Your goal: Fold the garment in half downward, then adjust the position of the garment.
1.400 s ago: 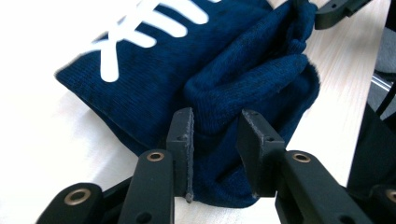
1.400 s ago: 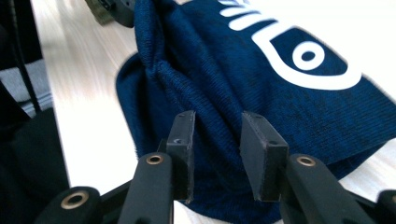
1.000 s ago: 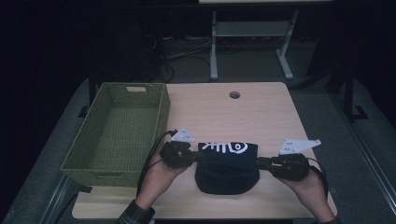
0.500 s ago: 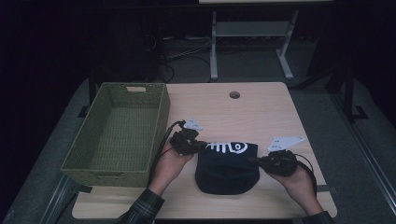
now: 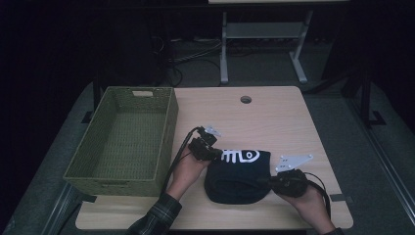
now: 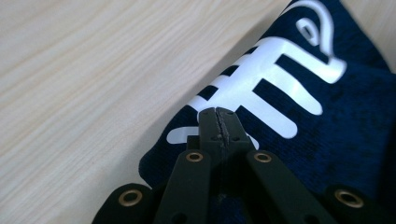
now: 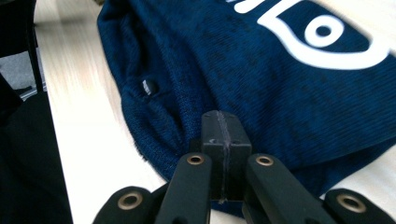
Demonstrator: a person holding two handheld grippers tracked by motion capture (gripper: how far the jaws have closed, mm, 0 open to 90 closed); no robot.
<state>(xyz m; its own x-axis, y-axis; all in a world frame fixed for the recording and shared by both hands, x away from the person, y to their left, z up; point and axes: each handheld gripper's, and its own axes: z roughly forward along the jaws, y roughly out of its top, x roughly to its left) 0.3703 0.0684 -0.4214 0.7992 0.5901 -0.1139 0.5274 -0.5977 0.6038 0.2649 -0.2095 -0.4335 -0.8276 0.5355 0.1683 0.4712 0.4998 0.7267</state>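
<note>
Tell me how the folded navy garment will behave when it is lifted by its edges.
The navy garment is soft knit fabric, so it will probably sag between the left gripper and right gripper. Its loose folds may open. It looks light, and unlikely to slip, since the cloth seems textured.

A light wooden table (image 5: 274,117) with a round cable hole (image 5: 245,99) near its far edge is seen standing on a grey carpeted floor (image 5: 362,161). Beyond the far edge, the grey metal legs of a second table (image 5: 259,34) are seen, with black cables (image 5: 193,54) lying on the floor beside them. The room behind is kept dark, and light is cast mainly on the table.
</note>
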